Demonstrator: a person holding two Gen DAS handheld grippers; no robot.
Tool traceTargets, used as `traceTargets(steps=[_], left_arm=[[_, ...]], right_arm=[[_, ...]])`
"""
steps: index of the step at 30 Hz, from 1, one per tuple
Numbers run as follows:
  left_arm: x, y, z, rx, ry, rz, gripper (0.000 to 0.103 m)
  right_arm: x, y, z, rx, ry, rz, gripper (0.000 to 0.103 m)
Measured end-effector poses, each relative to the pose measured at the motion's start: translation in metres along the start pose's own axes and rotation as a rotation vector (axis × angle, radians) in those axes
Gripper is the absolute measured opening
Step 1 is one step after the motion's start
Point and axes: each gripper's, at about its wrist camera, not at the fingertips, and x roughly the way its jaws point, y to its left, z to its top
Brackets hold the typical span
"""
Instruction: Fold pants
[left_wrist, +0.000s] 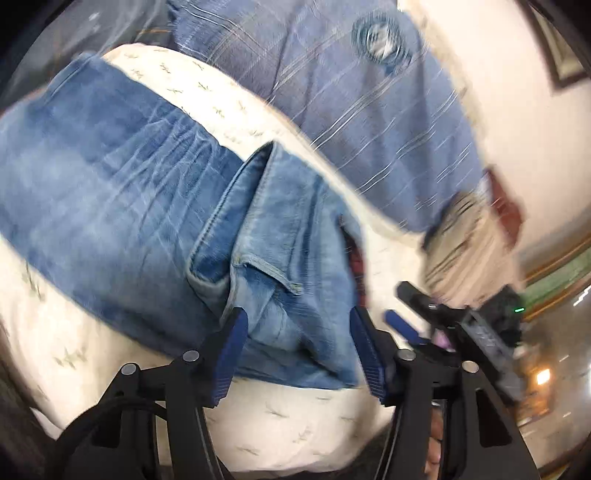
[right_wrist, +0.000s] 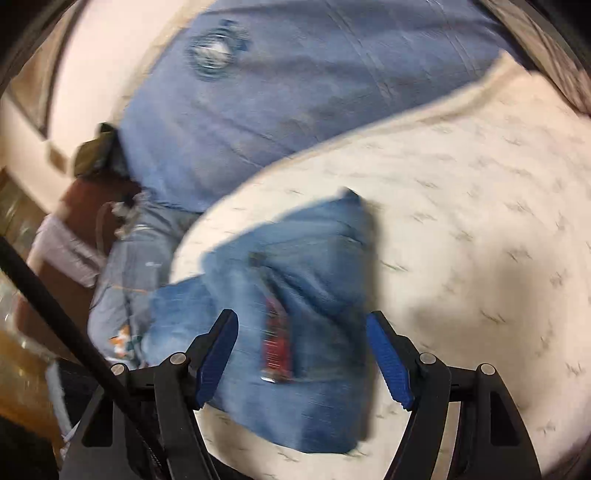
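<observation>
Two wide fisheye views look down on a cream bedsheet (left_wrist: 236, 107) printed with small grey sprigs, the largest surface in sight, with a blue striped blanket (left_wrist: 332, 85) heaped along its far edge and a pale wall (left_wrist: 517, 110) beyond that. In the right wrist view the sheet (right_wrist: 480, 221) spreads bare to the right of the denim, giving the most open room on that side, while to the left the bed edge drops off toward clutter too blurred to name. The blue jeans (left_wrist: 122, 206) lie on the sheet, doubled over on themselves; in the left wrist view a long folded span runs off to the left, and a paler waist part with a stitched pocket edge lies on top near the camera. In the right wrist view the jeans (right_wrist: 295, 258) show as a compact folded bundle with a red patch on it, its far corner lifted slightly off the sheet. The left gripper (left_wrist: 297, 354) has its blue-padded fingers spread wide on either side of the near denim fold, gripping nothing. The right gripper (right_wrist: 303, 362) likewise stands spread, straddling the bundle's near edge without closing on it. Motion blur softens every edge.
</observation>
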Motion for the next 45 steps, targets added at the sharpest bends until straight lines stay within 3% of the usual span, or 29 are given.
traceTargets(steps=[2, 3, 4, 6, 9, 11, 13, 14, 15, 16, 18, 21, 23, 26, 30, 32, 33, 36, 40, 45], left_arm=[[0.019, -0.007, 0.009, 0.030, 0.031, 0.018, 0.034], [0.022, -0.008, 0.009, 0.057, 0.032, 0.063, 0.002], [0.030, -0.014, 0.016, 0.080, 0.030, 0.107, 0.000], [0.013, -0.010, 0.016, 0.079, -0.008, 0.076, 0.000], [-0.006, 0.001, 0.019, 0.083, -0.073, 0.135, 0.000], [-0.002, 0.016, 0.018, 0.056, -0.046, 0.135, 0.000], [0.001, 0.024, 0.017, -0.014, -0.018, 0.058, 0.000], [0.001, 0.025, 0.019, -0.041, -0.023, 0.015, 0.004], [0.001, 0.024, 0.021, -0.043, -0.027, -0.002, 0.018], [0.002, 0.023, 0.024, -0.039, -0.031, -0.005, 0.039], [-0.001, 0.023, 0.026, -0.037, -0.041, 0.013, 0.049], [0.002, 0.026, 0.027, -0.040, -0.022, 0.038, 0.047], [-0.005, 0.023, 0.030, -0.069, -0.020, -0.017, 0.045], [-0.010, 0.016, 0.035, -0.046, -0.041, -0.019, 0.046], [0.004, 0.010, 0.041, -0.040, -0.003, -0.037, 0.046], [0.018, 0.006, 0.045, -0.013, 0.011, 0.028, 0.040], [0.026, 0.006, 0.044, -0.001, 0.027, 0.056, 0.029], [0.039, 0.004, 0.037, 0.038, 0.041, 0.112, 0.009], [0.013, -0.007, 0.041, 0.099, -0.048, 0.120, 0.004], [0.027, -0.004, 0.036, 0.153, -0.043, 0.216, 0.006]], right_arm=[[0.007, -0.012, 0.002, 0.041, 0.040, -0.007, 0.074], [0.010, -0.016, 0.001, 0.047, 0.055, 0.000, 0.074], [0.010, -0.020, -0.001, 0.046, 0.064, -0.004, 0.074], [0.017, -0.014, -0.003, 0.030, 0.075, -0.044, 0.074], [0.022, -0.015, -0.006, 0.028, 0.092, -0.070, 0.074], [0.024, -0.017, -0.008, 0.039, 0.112, -0.058, 0.074], [0.028, -0.018, -0.009, 0.042, 0.128, -0.059, 0.074], [0.028, -0.018, -0.010, 0.043, 0.127, -0.059, 0.074], [0.027, -0.018, -0.010, 0.043, 0.127, -0.058, 0.074], [0.026, -0.019, -0.010, 0.044, 0.126, -0.056, 0.074], [0.025, -0.021, -0.010, 0.056, 0.128, -0.051, 0.074], [0.026, -0.025, -0.010, 0.082, 0.140, -0.037, 0.074], [0.026, -0.024, -0.010, 0.082, 0.142, -0.039, 0.074], [0.026, -0.026, -0.010, 0.094, 0.147, -0.041, 0.074], [0.031, -0.030, -0.011, 0.124, 0.172, -0.025, 0.075], [0.033, -0.031, -0.011, 0.133, 0.175, -0.021, 0.076], [0.033, -0.031, -0.011, 0.135, 0.175, -0.017, 0.076], [0.034, -0.033, -0.010, 0.134, 0.175, -0.012, 0.076], [0.031, -0.033, -0.007, 0.128, 0.167, 0.001, 0.076], [0.031, -0.038, -0.004, 0.162, 0.173, 0.058, 0.076]])
